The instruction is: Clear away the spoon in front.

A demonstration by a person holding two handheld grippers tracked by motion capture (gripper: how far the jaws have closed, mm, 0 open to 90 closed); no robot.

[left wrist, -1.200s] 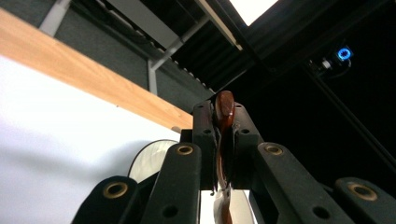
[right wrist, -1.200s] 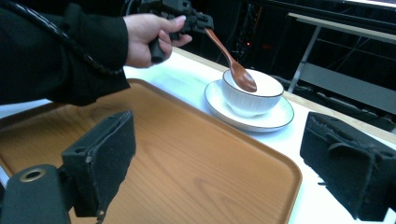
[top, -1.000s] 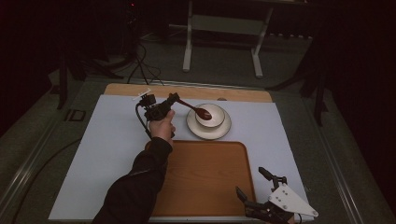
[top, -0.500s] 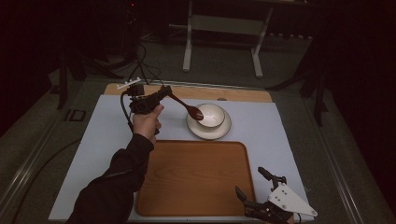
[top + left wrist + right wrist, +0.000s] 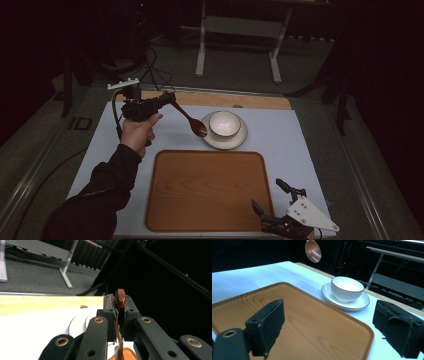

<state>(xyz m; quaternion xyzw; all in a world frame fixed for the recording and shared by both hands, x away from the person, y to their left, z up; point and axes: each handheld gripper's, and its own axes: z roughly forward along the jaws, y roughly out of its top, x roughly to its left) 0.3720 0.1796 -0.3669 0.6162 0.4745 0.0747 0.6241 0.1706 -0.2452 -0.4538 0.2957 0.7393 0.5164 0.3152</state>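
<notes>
A dark red-brown wooden spoon (image 5: 192,122) hangs in the air left of the white bowl (image 5: 224,123), which sits on a white saucer (image 5: 225,141). My left gripper (image 5: 167,98) is shut on the spoon's handle, with the spoon's bowl end pointing down toward the saucer's left edge. In the left gripper view the spoon (image 5: 120,300) stands clamped between the jaws. My right gripper (image 5: 272,200) rests open at the table's front right corner, beside the wooden tray (image 5: 207,190). Its view shows the bowl (image 5: 347,288), the tray (image 5: 312,327) and the spoon's bowl end (image 5: 313,250) overhead.
A white mat (image 5: 300,135) covers the table, with a wooden board strip (image 5: 260,101) along its far edge. A metal stand (image 5: 237,30) and cables (image 5: 150,60) lie on the floor beyond. A dark sleeve (image 5: 95,195) reaches in from the bottom left.
The left hand has drawn back to the left with the spoon, lifting it out of the bowl and clear of it. The right gripper has stayed put.
</notes>
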